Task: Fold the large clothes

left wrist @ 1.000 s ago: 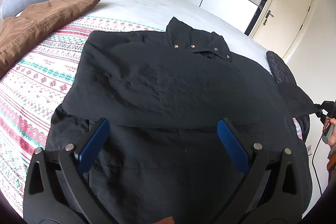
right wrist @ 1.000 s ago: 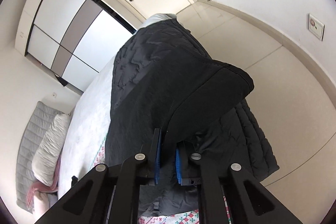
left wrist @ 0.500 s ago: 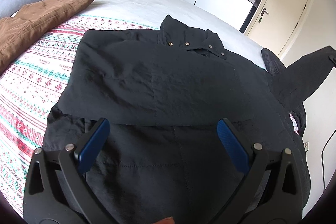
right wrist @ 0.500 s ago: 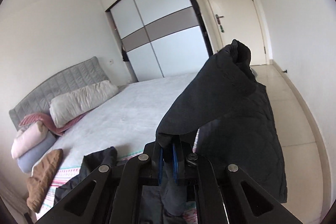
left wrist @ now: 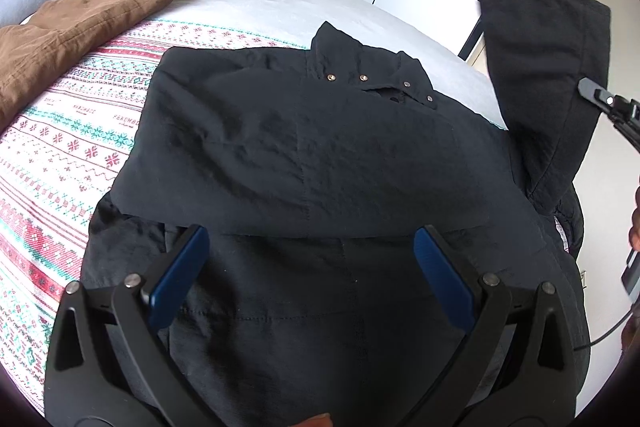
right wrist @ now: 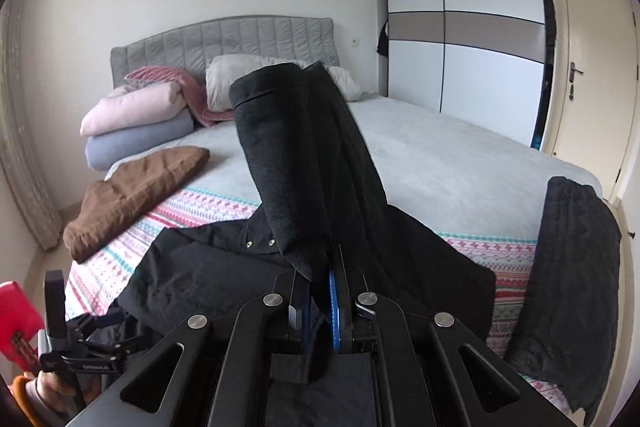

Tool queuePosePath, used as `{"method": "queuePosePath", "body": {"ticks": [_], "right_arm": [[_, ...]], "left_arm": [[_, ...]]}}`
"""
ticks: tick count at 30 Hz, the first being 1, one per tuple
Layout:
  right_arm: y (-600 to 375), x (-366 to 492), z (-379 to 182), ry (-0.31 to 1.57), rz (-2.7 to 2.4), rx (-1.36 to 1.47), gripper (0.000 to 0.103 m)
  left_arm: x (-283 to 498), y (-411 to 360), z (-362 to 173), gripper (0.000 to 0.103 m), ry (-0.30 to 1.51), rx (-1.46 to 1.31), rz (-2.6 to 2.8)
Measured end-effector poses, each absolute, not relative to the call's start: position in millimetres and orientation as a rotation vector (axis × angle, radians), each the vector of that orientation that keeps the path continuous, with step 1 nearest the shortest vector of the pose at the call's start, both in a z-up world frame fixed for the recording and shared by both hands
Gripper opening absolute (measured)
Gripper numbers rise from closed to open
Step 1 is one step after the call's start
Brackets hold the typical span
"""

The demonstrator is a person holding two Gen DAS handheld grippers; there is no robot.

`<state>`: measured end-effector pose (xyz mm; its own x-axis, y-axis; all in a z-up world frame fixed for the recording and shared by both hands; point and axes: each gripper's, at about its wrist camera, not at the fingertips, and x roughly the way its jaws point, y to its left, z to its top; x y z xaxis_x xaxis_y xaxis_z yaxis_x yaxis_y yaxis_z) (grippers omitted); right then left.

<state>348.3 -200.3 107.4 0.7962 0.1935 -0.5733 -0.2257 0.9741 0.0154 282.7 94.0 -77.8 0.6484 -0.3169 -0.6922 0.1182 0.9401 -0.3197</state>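
The raised black sleeve [right wrist: 304,163] is blocking the middle of the pillow [right wrist: 240,75] and part of the grey headboard [right wrist: 224,39] in the right wrist view, and its gripped edge is disappearing between the blue pads [right wrist: 334,303] of the right tongs [right wrist: 320,303]. In the left wrist view the same sleeve is hiding the door at two o'clock, and the right tongs are being cut off at the three o'clock edge, only a black tip showing. The black coat [left wrist: 304,147] is covering much of the patterned blanket [left wrist: 60,147]. The person's hand [right wrist: 48,387] is sliding out of frame at eight o'clock, partly behind the left tongs [left wrist: 308,267].
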Motion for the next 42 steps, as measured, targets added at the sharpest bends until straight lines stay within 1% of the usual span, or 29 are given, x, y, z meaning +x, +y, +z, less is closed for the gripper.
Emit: {"method": "queuePosePath", "body": {"ticks": [3, 4, 5, 6, 8, 11, 12, 14, 16, 18, 20, 22, 23, 24, 25, 27, 28, 29, 30, 32, 33, 34, 37, 38, 40, 41, 42], "right_arm": [[-164.5, 358.1, 59.6, 0.714, 0.279, -0.033, 0.012], [-155.2, 364.2, 41.3, 0.765, 0.295, -0.013, 0.016], [-148.5, 370.6, 24.7, 0.819, 0.318, 0.013, 0.024], [-144.1, 373.9, 8.8, 0.873, 0.346, 0.048, 0.028], [-143.3, 373.5, -14.4, 0.953, 0.395, 0.124, 0.043], [-162.7, 353.2, -19.8, 0.937, 0.413, 0.216, 0.055], [-173.7, 343.6, -17.0, 0.907, 0.395, 0.233, 0.058], [-198.9, 325.7, -7.8, 0.827, 0.321, 0.232, 0.068], [-225.7, 316.7, 6.4, 0.765, 0.239, 0.194, 0.073], [-243.3, 319.0, 17.3, 0.762, 0.129, 0.114, 0.073], [-268.0, 317.8, 24.5, 0.738, 0.081, 0.119, 0.073], [-298.5, 316.9, 25.9, 0.726, 0.049, 0.188, 0.073], [-316.4, 315.5, 24.6, 0.726, 0.019, 0.233, 0.073], [-333.9, 314.2, 21.8, 0.725, -0.008, 0.282, 0.073], [-352.1, 312.0, 17.4, 0.719, -0.034, 0.333, 0.073], [-387.4, 307.9, 4.9, 0.726, -0.097, 0.422, 0.073], [-402.8, 305.6, -2.4, 0.74, -0.126, 0.452, 0.073], [-416.1, 304.9, -12.2, 0.765, -0.152, 0.476, 0.072], [-425.7, 305.3, -22.3, 0.799, -0.162, 0.489, 0.072], [-439.6, 306.0, -37.2, 0.852, -0.176, 0.505, 0.067], [-445.6, 306.2, -41.7, 0.872, -0.176, 0.515, 0.067], [-450.7, 305.8, -44.2, 0.879, -0.163, 0.53, 0.065], [-449.0, 305.5, -41.2, 0.891, -0.14, 0.479, 0.064], [-443.9, 306.4, -39.7, 0.908, -0.142, 0.428, 0.064], [-430.0, 310.8, -36.0, 0.927, -0.153, 0.324, 0.064], [-422.0, 314.6, -34.3, 0.933, -0.158, 0.274, 0.064], [-413.5, 320.1, -33.6, 0.939, -0.163, 0.211, 0.064]], "left_arm": [[282.8, 92.7, -78.4, 0.102, 0.834, -0.253, -0.254], [283.1, 92.3, -78.4, 0.102, 0.836, -0.254, -0.256], [283.3, 91.9, -78.0, 0.102, 0.839, -0.256, -0.261], [283.4, 91.8, -77.5, 0.102, 0.842, -0.26, -0.268], [284.4, 90.8, -75.6, 0.102, 0.856, -0.255, -0.292], [286.6, 90.7, -69.6, 0.102, 0.888, -0.249, -0.33], [288.2, 91.1, -66.7, 0.102, 0.9, -0.264, -0.348], [293.4, 89.5, -59.3, 0.102, 0.921, -0.297, -0.386], [300.3, 80.8, -50.8, 0.102, 0.949, -0.306, -0.414], [308.0, 68.9, -43.1, 0.102, 0.963, -0.314, -0.451], [318.2, 53.8, -41.0, 0.1, 0.974, -0.303, -0.468], [331.9, 37.8, -45.9, 0.092, 1.003, -0.264, -0.452], [338.9, 30.5, -51.4, 0.082, 1.023, -0.251, -0.441], [347.0, 25.1, -58.2, 0.07, 1.051, -0.249, -0.431], [353.6, 20.7, -66.4, 0.064, 1.085, -0.259, -0.417], [360.8, 15.6, -78.3, 0.034, 1.118, -0.284, -0.382], [359.6, 12.8, -79.4, 0.026, 1.103, -0.265, -0.352], [356.0, 10.8, -77.3, 0.015, 1.068, -0.249, -0.338], [351.4, 10.9, -72.8, 0.013, 1.022, -0.249, -0.335], [345.9, 11.1, -64.7, 0.011, 0.94, -0.241, -0.308], [345.6, 9.5, -64.1, 0.011, 0.92, -0.217, -0.283], [348.3, 6.0, -66.9, 0.009, 0.922, -0.182, -0.261], [359.4, -6.3, -81.2, 0.011, 0.987, -0.078, -0.235], [357.5, -6.3, -78.2, 0.013, 0.967, -0.062, -0.221], [349.0, -4.3, -63.3, 0.014, 0.886, -0.062, -0.197], [344.2, -3.4, -54.7, 0.018, 0.84, -0.072, -0.199], [339.0, -3.4, -48.1, 0.025, 0.8, -0.083, -0.214]]}}
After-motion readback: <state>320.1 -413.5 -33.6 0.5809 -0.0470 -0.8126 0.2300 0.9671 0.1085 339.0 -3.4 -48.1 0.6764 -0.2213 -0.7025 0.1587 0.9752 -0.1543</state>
